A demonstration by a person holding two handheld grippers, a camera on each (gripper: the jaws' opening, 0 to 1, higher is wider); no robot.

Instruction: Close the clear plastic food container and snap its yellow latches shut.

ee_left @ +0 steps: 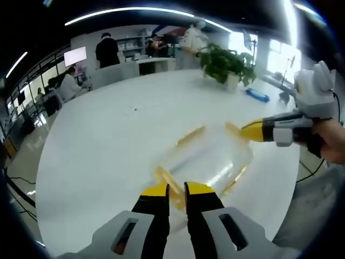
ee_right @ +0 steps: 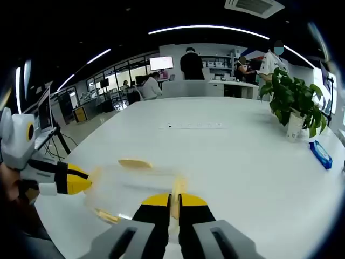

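In the left gripper view, the left gripper (ee_left: 177,190) is seen rising from the bottom with its yellow-tipped jaws brought nearly together, a yellow latch (ee_left: 164,175) of the clear plastic food container (ee_left: 207,156) being pinched between them. The container is found on the white desk (ee_left: 108,135), toward its near edge, and is blurred. Another yellow latch (ee_left: 190,135) is seen on its far side and a further yellow latch (ee_left: 234,130) at its right end. The right gripper (ee_left: 249,130) is seen entering from the right, held by a hand (ee_left: 330,141); its yellow tip is placed against the container's right end, and whether its jaws are parted cannot be told from here. A potted plant (ee_left: 229,65) and a blue object (ee_left: 256,95) are set near the desk's far right edge. People are seen beyond the far edge.

In the right gripper view, the right gripper (ee_right: 174,200) is shown with its jaws almost closed, a yellow latch (ee_right: 177,190) being clamped between them. The container (ee_right: 135,189) lies near the desk's (ee_right: 226,156) near left corner. The left gripper's yellow tip (ee_right: 75,179) is seen at the container's left end. The plant (ee_right: 294,102) and the blue object (ee_right: 321,154) are seen by the right edge.
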